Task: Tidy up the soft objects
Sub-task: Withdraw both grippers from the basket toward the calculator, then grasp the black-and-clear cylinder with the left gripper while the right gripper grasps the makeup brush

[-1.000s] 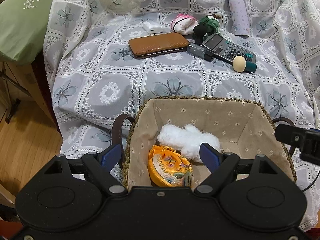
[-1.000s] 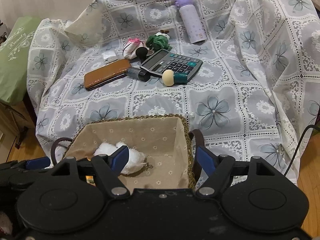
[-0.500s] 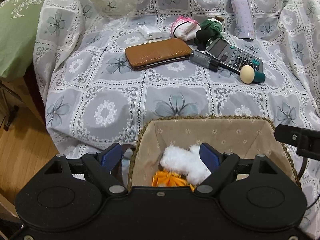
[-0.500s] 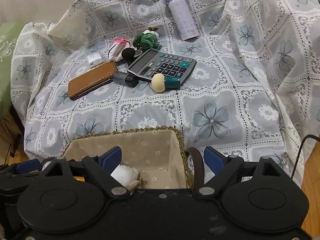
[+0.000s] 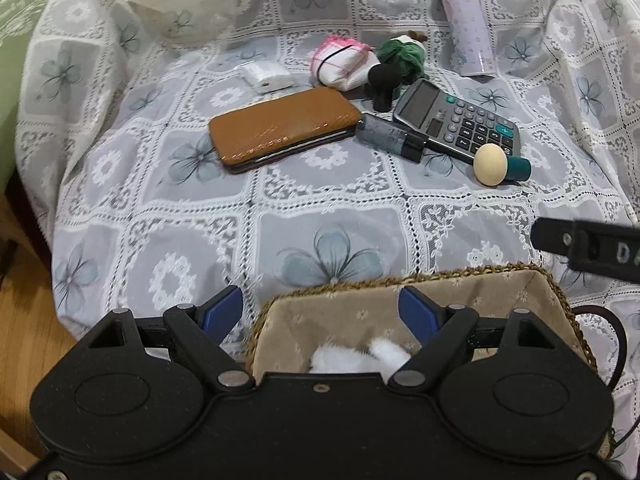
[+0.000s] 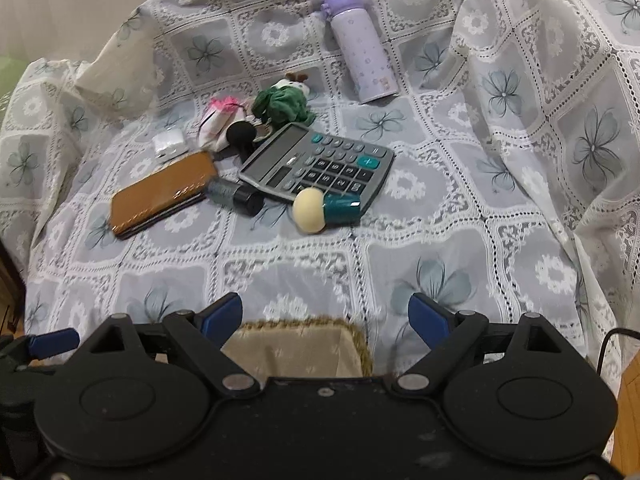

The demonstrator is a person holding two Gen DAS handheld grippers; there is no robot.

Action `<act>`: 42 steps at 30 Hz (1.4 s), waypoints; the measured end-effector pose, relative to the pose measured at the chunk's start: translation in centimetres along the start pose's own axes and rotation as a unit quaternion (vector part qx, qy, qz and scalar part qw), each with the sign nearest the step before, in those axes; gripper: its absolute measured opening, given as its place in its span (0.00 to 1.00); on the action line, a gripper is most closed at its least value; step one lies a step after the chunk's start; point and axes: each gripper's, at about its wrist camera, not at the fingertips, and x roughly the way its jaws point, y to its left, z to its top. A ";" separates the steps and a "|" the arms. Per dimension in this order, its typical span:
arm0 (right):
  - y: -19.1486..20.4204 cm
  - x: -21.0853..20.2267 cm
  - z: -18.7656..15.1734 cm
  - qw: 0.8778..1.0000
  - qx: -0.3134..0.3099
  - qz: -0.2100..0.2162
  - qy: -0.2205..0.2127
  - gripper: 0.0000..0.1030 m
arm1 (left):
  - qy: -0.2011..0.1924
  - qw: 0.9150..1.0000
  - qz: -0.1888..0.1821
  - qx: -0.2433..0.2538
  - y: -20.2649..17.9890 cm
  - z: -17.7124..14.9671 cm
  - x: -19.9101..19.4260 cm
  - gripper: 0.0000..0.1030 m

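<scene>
A woven basket [image 5: 480, 276] with a beige floral lining sits at the near edge of the lace-covered bed; its far rim also shows in the right wrist view [image 6: 304, 324]. A white fluffy toy [image 5: 360, 356] lies in it, partly hidden. My left gripper [image 5: 322, 312] is open and empty above the basket's left part. My right gripper [image 6: 324, 318] is open and empty above the basket's far right corner. Further back lie a green plush [image 5: 402, 58] [image 6: 282, 104], a pink and white cloth bundle [image 5: 342, 62] [image 6: 218, 120] and a cream sponge puff [image 5: 490, 164] [image 6: 308, 210].
Hard items lie among them: a brown wallet [image 5: 280, 128], a calculator [image 5: 460, 120], a dark tube [image 5: 388, 138], a black puff [image 5: 382, 80], a white case [image 5: 266, 76] and a purple bottle [image 5: 466, 24]. A green pillow [image 5: 8, 40] is left. Wooden floor [image 5: 24, 316] lies below left.
Both grippers have risen and tilted up toward the bed. The basket has slid down in both views, and the orange item in it has dropped out of sight.
</scene>
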 end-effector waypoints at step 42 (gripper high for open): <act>-0.1 8.1 5.4 1.000 -0.022 -0.007 -0.012 0.55 | -0.046 0.993 -0.049 0.093 -2.9 8.9 6.9 0.72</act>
